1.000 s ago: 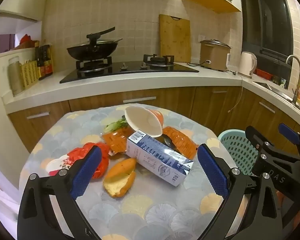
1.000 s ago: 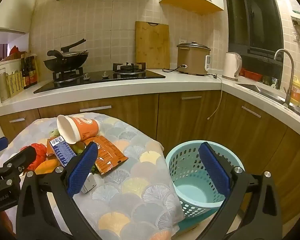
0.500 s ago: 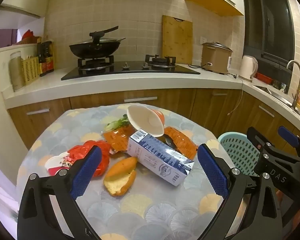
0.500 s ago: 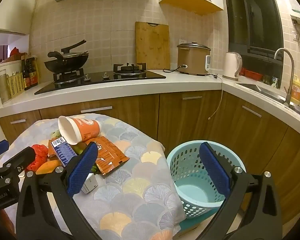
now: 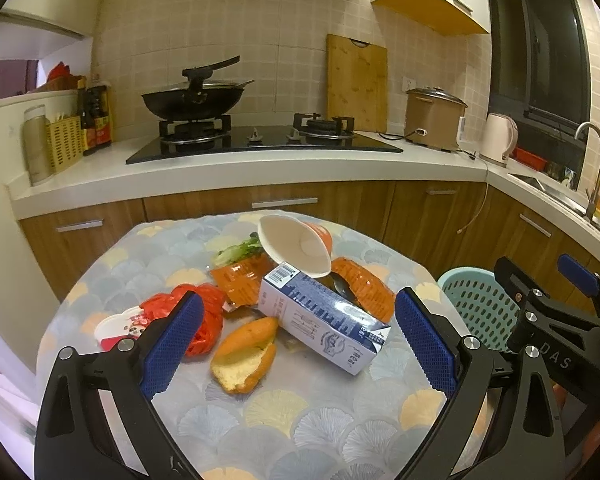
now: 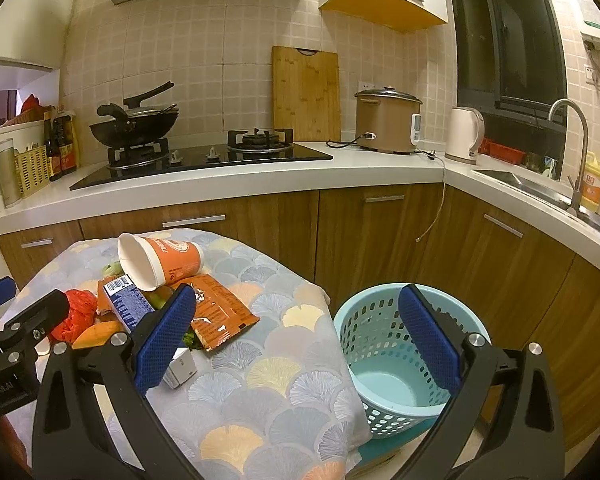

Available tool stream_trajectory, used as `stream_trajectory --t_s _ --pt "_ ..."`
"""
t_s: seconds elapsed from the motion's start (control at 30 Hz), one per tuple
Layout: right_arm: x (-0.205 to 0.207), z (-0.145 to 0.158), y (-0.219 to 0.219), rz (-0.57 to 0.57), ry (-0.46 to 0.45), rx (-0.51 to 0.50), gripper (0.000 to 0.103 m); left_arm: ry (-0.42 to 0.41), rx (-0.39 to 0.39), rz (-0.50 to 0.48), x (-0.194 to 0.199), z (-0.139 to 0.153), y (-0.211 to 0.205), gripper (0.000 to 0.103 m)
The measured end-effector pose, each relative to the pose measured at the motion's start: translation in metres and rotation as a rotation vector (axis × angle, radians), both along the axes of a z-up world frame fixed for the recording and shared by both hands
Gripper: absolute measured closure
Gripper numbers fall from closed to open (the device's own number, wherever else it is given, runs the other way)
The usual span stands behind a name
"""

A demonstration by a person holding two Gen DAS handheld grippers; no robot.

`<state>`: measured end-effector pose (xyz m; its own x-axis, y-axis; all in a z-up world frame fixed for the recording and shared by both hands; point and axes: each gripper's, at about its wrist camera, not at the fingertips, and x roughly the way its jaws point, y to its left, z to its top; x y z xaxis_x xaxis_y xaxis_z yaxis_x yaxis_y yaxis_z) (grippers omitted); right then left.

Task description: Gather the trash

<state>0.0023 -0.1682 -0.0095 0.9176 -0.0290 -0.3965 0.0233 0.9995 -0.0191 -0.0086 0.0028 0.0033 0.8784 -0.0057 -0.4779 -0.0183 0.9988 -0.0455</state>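
Trash pile sits on the round table (image 5: 260, 416), centred in the left wrist view; nothing collected yet, as the teal basket (image 6: 380, 344) looks empty. Left gripper (image 5: 296, 340) is wide open, holding nothing, hovering over the near table edge with the milk carton (image 5: 320, 316) framed between its pads. Right gripper (image 6: 296, 340) is likewise wide open and empty, straddling the table edge and the basket, which stands on the floor just beside the table at 3 o'clock of the pile. Within the pile: paper cup (image 5: 296, 246) on its side, resting on the carton's far end at 12 o'clock; orange peel (image 5: 246, 354) at 7 o'clock of the carton; red plastic bag (image 5: 204, 316) at 9 o'clock, with a small white lidded cup (image 5: 118, 326) beyond it; two orange sachets (image 5: 242, 282) and some greens (image 5: 238, 250) under and behind the cup. Judgement: the carton is probably empty, so light, with stiff flat faces that dent under hard squeeze; grip across its narrow mid-body. The cup leaning on it will likely roll when the carton lifts. Sachets are thin and slick, lying flat, so pinch a raised edge. The bag is soft; grab a bunched fold.
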Motion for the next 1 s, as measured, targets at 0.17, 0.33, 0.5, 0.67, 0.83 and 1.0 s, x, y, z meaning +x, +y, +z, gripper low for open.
stream_trajectory --t_s 0.17,0.33,0.5,0.67,0.83,1.0 --pt "0.001 0.0007 0.0017 0.005 -0.004 -0.005 0.007 -0.002 -0.006 -0.021 -0.0019 0.0016 0.0021 0.01" --pt "0.0013 0.0001 0.0029 0.011 -0.001 -0.005 0.007 -0.004 -0.014 -0.028 -0.0011 0.003 0.0034 0.01" --pt "0.0 0.001 0.005 0.015 -0.007 -0.008 0.007 -0.01 -0.015 -0.029 -0.0014 0.0032 0.0039 0.01" --pt "-0.0005 0.001 0.0067 0.019 -0.009 -0.01 0.007 -0.014 -0.015 -0.013 -0.0011 0.0031 0.0059 0.01" --pt "-0.0001 0.0008 0.007 0.019 -0.008 -0.008 0.007 -0.019 -0.019 -0.007 -0.0012 0.0033 0.0083 0.01" --pt "0.0005 -0.0003 0.0077 0.019 -0.007 -0.008 0.007 -0.021 -0.02 -0.01 -0.0016 0.0038 0.0088 0.01"
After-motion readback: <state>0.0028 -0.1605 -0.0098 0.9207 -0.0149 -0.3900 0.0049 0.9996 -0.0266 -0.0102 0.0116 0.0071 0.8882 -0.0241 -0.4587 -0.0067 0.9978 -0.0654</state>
